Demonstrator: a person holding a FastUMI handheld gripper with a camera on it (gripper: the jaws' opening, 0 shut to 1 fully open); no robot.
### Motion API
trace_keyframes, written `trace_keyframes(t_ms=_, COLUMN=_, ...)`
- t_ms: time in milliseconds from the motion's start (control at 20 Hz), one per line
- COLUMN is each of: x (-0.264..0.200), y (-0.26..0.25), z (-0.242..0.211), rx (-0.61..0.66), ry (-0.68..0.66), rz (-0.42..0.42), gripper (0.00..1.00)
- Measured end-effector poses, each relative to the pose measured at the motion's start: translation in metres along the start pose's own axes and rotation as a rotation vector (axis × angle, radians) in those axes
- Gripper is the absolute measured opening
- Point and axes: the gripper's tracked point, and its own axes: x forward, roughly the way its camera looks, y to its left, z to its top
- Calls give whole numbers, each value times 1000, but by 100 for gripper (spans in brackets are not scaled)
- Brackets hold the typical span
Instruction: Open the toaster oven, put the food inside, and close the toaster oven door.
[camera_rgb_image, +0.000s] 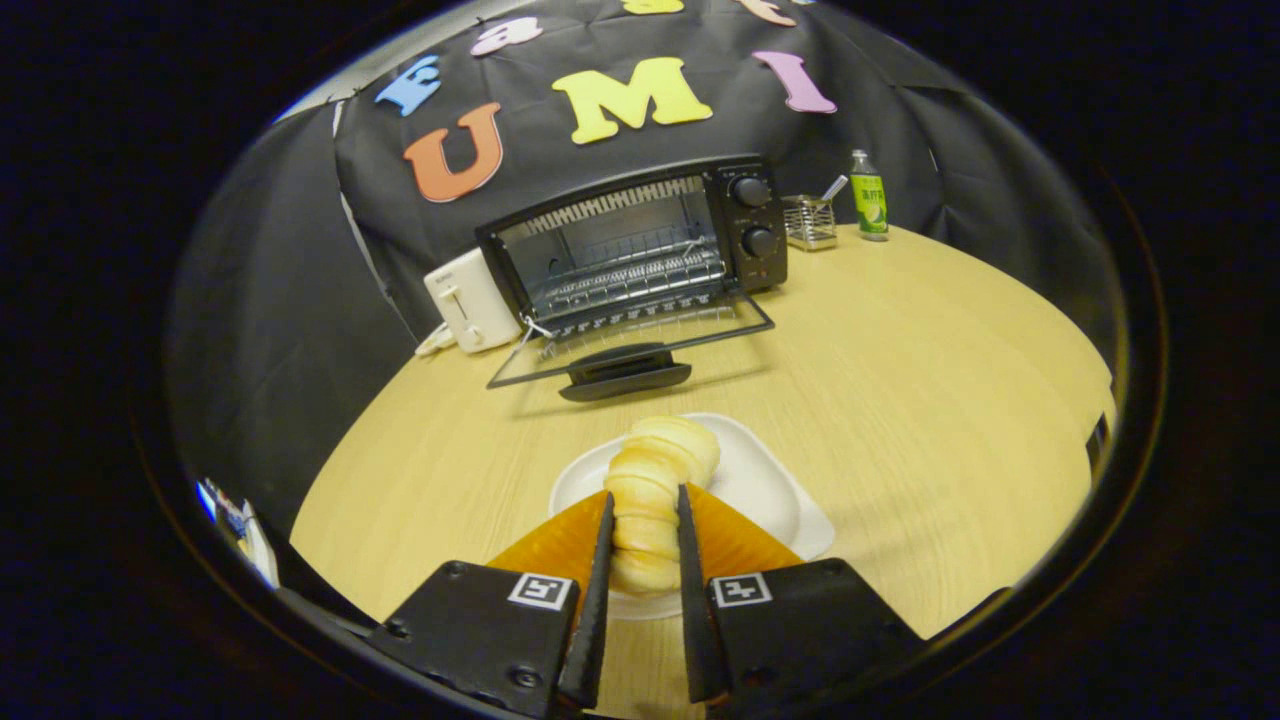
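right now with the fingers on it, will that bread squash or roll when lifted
The bread looks soft and ridged, so the gripper, shut on it, may dent it. It is long and rounded, so it might roll on the plate if released. Probably light.

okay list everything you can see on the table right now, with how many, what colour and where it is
table: one, light wood, under everything
toaster oven: one, black, at the far side, door folded down open, wire rack inside
toaster: one, white, beside the oven
wire holder: one, metal, on the oven's other side, with a utensil in it
bottle: one, green, next to the holder
plate: one, white, just ahead of the fingers
bread: one ridged piece, pale yellow, over the plate between the fingers
tool: one, nearest the camera, both fingers pressed on the bread
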Motion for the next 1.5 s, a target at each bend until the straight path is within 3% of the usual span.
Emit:
trace_keyframes(t_ms=250, x=-26, y=12, z=66, rx=133, ry=-83, rz=118, gripper=37)
trace_keyframes(t_ms=550, x=-1, y=26, z=136, rx=193, ry=-148, rz=167, gripper=37)
trace_keyframes(t_ms=1000, x=113, y=33, z=200, rx=298, ry=-115, rz=154, gripper=37)
trace_keyframes(t_ms=1500, x=220, y=16, z=208, rx=351, ry=-71, rz=94, gripper=37)
